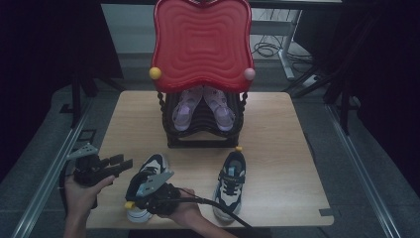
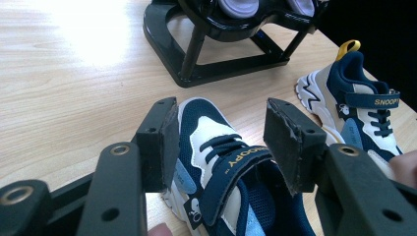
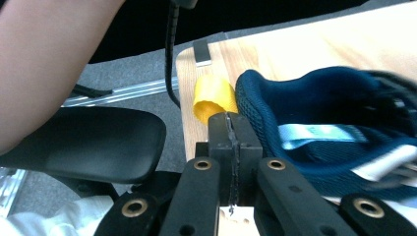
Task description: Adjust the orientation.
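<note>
Two navy-and-white sneakers lie near the table's front edge. The near sneaker (image 1: 151, 171) (image 2: 221, 162) (image 3: 324, 132) has a yellow heel loop (image 1: 130, 204) (image 3: 212, 97). My right gripper (image 1: 135, 200) (image 3: 230, 118) is shut, and its tips meet at the base of that loop, at the heel. My left gripper (image 1: 125, 163) (image 2: 221, 132) is open, held low to the left of this sneaker, with the toe and strap seen between its jaws but apart from them. The other sneaker (image 1: 230, 183) (image 2: 359, 105) lies to the right, untouched.
A black shoe rack (image 1: 203, 134) (image 2: 216, 44) stands at the table's back middle. It holds a pair of purple sandals (image 1: 203, 106) under a red wavy top (image 1: 200, 42). Bare wooden table (image 1: 282, 129) lies to either side. A black chair seat (image 3: 93, 142) sits below the front edge.
</note>
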`<act>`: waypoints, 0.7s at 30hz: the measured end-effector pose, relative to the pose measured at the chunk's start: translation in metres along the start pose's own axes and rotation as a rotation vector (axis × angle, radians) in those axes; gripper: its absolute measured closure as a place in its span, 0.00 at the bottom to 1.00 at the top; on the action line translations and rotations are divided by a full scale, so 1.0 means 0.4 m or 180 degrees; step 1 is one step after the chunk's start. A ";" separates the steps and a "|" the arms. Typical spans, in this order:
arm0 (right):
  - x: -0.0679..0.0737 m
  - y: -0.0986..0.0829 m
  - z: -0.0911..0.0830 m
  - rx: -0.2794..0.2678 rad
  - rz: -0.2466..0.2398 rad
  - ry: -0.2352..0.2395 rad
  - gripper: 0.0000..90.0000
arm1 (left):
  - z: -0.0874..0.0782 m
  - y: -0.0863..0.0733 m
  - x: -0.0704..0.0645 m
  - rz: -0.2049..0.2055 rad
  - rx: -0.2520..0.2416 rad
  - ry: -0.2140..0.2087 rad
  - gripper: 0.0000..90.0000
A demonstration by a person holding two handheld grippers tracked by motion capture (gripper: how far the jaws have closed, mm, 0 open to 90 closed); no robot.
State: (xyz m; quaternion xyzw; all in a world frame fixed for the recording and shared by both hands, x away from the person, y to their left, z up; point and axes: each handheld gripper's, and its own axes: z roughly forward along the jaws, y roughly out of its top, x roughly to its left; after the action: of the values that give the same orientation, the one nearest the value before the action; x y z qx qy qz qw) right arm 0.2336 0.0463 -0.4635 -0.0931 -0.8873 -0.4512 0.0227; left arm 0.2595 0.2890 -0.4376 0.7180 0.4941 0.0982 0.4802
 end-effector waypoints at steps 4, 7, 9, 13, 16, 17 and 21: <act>-0.003 -0.002 -0.057 -0.0085 -0.0012 -0.0083 1.00 | 0.001 0.000 -0.001 0.0003 -0.0001 -0.0002 0.53; -0.013 -0.011 -0.099 -0.0130 0.0005 -0.0152 1.00 | 0.008 -0.001 -0.004 0.0009 0.0020 -0.0003 0.53; -0.020 -0.021 -0.126 -0.0142 0.0008 -0.0206 0.99 | 0.013 0.000 -0.010 0.0012 0.0035 -0.0017 0.53; -0.039 -0.048 -0.181 -0.0222 0.0076 -0.0328 1.00 | 0.020 0.005 -0.011 0.0028 0.0042 -0.0016 0.53; -0.052 -0.070 -0.219 -0.0293 0.0148 -0.0408 0.99 | 0.024 0.008 -0.009 0.0019 0.0044 -0.0015 0.53; -0.056 -0.076 -0.229 -0.0310 0.0164 -0.0435 0.99 | 0.025 0.008 -0.009 0.0024 0.0049 -0.0015 0.53; -0.065 -0.095 -0.265 -0.0354 0.0213 -0.0525 0.99 | 0.024 0.012 -0.011 0.0030 0.0035 -0.0020 0.53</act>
State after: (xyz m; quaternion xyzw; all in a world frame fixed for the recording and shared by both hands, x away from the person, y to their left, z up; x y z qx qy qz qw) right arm 0.2473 -0.0649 -0.4343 -0.1605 -0.8561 -0.4896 -0.0406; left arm 0.2663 0.2796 -0.4376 0.7233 0.4897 0.0956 0.4773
